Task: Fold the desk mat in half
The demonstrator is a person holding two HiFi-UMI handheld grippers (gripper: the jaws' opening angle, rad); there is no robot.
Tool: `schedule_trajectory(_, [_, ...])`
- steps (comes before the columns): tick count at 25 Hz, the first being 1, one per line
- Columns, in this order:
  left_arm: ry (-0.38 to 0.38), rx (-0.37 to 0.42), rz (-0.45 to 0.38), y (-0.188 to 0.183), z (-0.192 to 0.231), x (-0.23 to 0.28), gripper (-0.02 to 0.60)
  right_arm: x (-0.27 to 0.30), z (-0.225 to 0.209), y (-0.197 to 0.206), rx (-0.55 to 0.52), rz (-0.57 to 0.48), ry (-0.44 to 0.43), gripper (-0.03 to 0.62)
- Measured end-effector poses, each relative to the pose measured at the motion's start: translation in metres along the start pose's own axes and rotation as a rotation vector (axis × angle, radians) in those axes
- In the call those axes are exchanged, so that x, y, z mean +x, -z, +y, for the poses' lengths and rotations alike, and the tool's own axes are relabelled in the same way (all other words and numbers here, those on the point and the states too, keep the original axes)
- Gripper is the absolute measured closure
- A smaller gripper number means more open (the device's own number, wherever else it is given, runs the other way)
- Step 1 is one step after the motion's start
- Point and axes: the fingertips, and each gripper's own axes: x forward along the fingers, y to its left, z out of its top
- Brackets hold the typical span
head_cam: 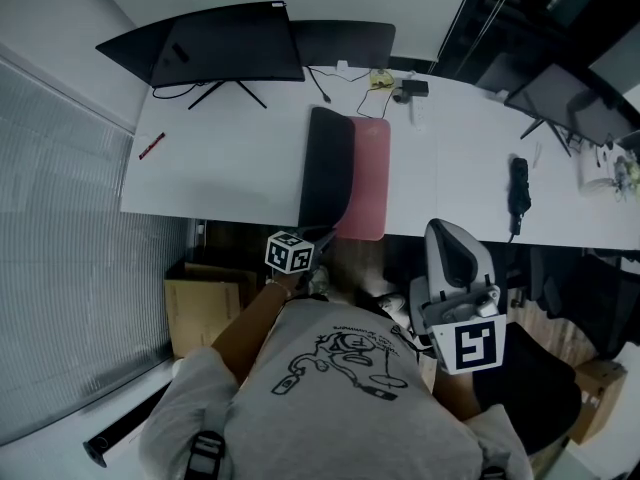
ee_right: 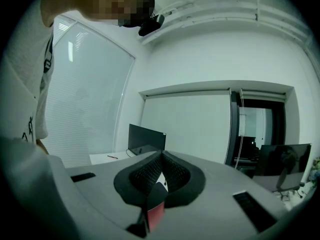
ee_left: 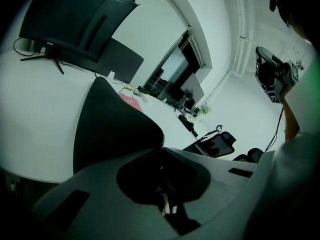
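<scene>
The desk mat lies across the white desk (head_cam: 230, 168), partly folded. Its black underside (head_cam: 325, 168) is raised along the left half, and the pink top (head_cam: 368, 178) stays flat at the right. My left gripper (head_cam: 316, 240) is at the desk's near edge, shut on the mat's near left corner. In the left gripper view that black flap (ee_left: 110, 124) rises from the closed tips (ee_left: 161, 148), with a bit of pink (ee_left: 131, 102) behind it. My right gripper (head_cam: 445, 230) is held off the desk by the person's chest, away from the mat. Its tips (ee_right: 161, 155) meet.
Two monitors (head_cam: 225, 43) stand at the back left, another (head_cam: 570, 103) at the right. A red pen (head_cam: 151, 146) lies far left, a black folded object (head_cam: 518, 188) right of the mat, and cables (head_cam: 385, 80) behind it. A cardboard box (head_cam: 205, 303) sits under the desk and a chair (head_cam: 540, 388) at the right.
</scene>
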Motion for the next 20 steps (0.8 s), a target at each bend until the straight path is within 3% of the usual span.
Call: schedule_trajectory(20, [0.018,0.016,0.029,0.002,-0.022,0.028,0.549,-0.017,-0.026,0.003,-0.001,0.0,0.023,0.588])
